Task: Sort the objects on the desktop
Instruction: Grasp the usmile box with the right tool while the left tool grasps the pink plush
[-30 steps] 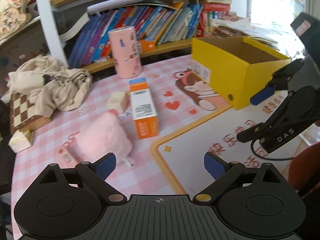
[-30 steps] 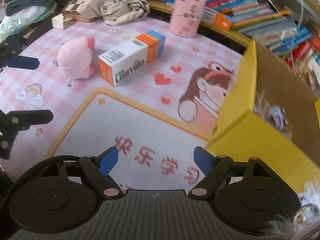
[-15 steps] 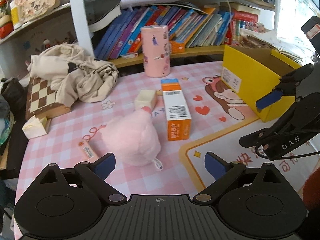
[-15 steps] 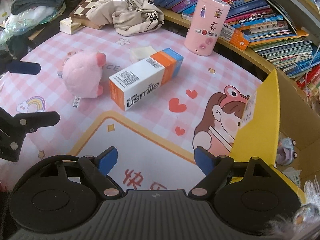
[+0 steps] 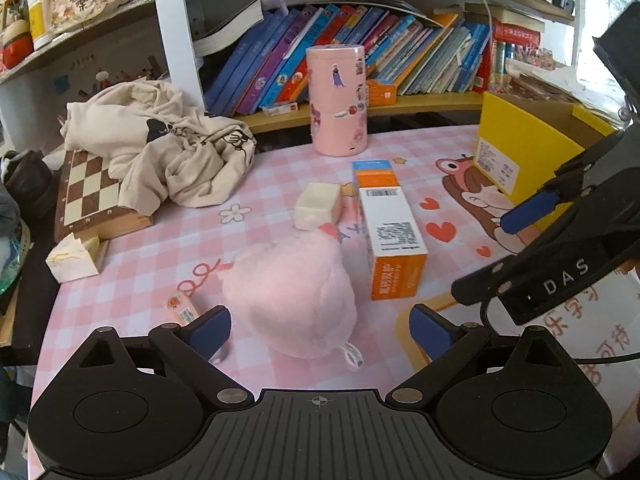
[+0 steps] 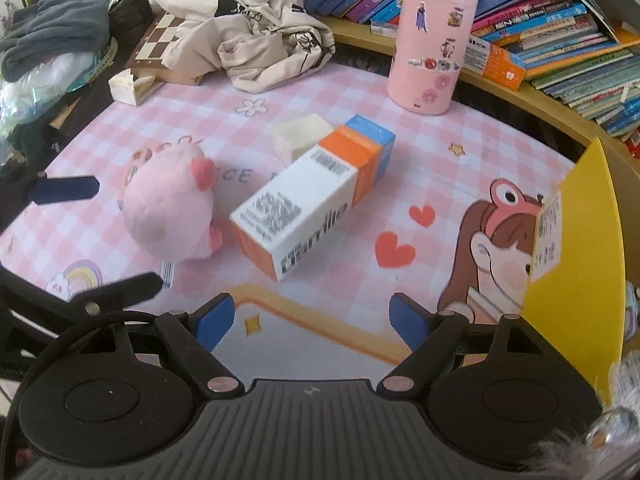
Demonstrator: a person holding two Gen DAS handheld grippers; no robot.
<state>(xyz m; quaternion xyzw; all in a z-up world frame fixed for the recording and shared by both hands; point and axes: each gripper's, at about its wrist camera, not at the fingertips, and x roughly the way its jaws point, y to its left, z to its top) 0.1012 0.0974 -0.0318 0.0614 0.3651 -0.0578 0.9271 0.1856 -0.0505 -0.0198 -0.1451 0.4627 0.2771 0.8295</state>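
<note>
Left wrist view: the left gripper (image 5: 320,330) is spread wide and grasps nothing, its blue pads flanking the pink plush (image 5: 292,296) at lower centre. Just right of the plush lies the orange-and-white carton (image 5: 386,228), with bare checked mat (image 5: 160,248) to the left. The yellow box (image 5: 516,152) stands at the right edge.

Right wrist view: the right gripper (image 6: 310,320) is also released, over open mat at the bottom. The carton (image 6: 312,196) lies at centre, the plush (image 6: 170,210) touching its near left end, and the yellow box wall (image 6: 576,268) is close on the right.
</note>
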